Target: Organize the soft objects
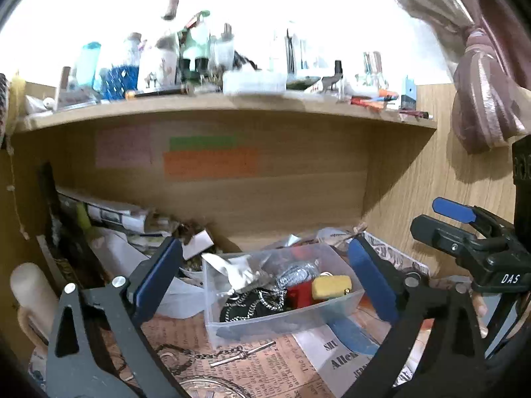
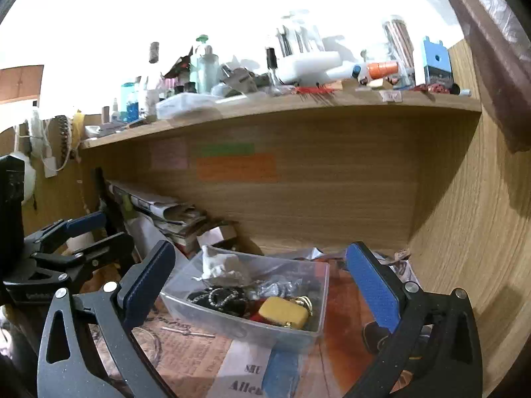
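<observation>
Left wrist view: right gripper [image 1: 444,219] marked "DAS", both grippers wide, holding nothing.

Clear, slightly cloudy plastic box [image 1: 282,311], matt wood-grain shelf [image 2: 332,179], printed paper lining [image 1: 265,371] under the box, shiny metal chain [image 1: 212,353], glossy yellow pouch [image 2: 283,311], crumpled white cloth [image 1: 239,268], matt black plastic gripper arms with blue textured pads [image 2: 373,285], sheeny mauve curtain [image 1: 481,99]

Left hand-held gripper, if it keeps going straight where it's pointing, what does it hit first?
Probably the clear plastic bin of small items, which sits between the open fingers of the left hand-held gripper, straight ahead. Depth is uncertain through the fisheye; the wooden back panel lies beyond.
</observation>
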`<action>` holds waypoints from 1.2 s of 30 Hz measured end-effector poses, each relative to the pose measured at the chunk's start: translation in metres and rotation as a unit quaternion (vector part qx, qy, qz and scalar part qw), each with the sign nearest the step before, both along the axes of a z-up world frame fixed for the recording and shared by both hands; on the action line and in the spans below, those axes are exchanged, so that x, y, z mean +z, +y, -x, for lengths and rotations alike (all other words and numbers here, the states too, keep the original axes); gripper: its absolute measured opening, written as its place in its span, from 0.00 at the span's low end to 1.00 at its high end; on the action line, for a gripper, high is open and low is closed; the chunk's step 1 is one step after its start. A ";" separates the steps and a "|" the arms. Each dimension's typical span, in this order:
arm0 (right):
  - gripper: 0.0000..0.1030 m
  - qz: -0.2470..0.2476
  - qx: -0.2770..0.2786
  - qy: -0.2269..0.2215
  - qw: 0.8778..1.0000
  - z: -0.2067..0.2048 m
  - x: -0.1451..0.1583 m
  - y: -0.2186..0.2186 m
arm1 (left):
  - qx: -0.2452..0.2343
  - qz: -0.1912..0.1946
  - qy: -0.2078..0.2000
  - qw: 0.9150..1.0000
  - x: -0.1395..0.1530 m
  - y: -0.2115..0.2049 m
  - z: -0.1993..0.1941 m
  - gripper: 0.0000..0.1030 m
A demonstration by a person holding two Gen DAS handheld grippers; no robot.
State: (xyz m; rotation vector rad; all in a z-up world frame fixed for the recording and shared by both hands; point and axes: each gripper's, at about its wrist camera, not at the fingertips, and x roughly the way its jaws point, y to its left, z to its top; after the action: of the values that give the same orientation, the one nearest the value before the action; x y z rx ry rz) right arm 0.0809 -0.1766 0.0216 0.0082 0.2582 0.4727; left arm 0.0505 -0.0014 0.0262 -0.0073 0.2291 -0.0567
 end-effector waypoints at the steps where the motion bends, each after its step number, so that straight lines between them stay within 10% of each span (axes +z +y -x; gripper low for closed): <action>1: 1.00 0.000 0.001 0.000 1.000 0.004 0.000 -0.001 | 0.001 -0.001 -0.004 1.000 0.001 -0.001 0.003 1.00; 36: 1.00 -0.006 0.005 -0.006 1.000 0.022 0.001 0.003 | 0.005 0.008 -0.003 1.000 0.003 -0.003 0.014 1.00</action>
State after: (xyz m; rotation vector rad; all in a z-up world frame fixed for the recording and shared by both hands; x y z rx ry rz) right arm 0.0591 -0.1732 0.0226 0.0156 0.2429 0.4838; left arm 0.0363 -0.0046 0.0288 -0.0249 0.2222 -0.0493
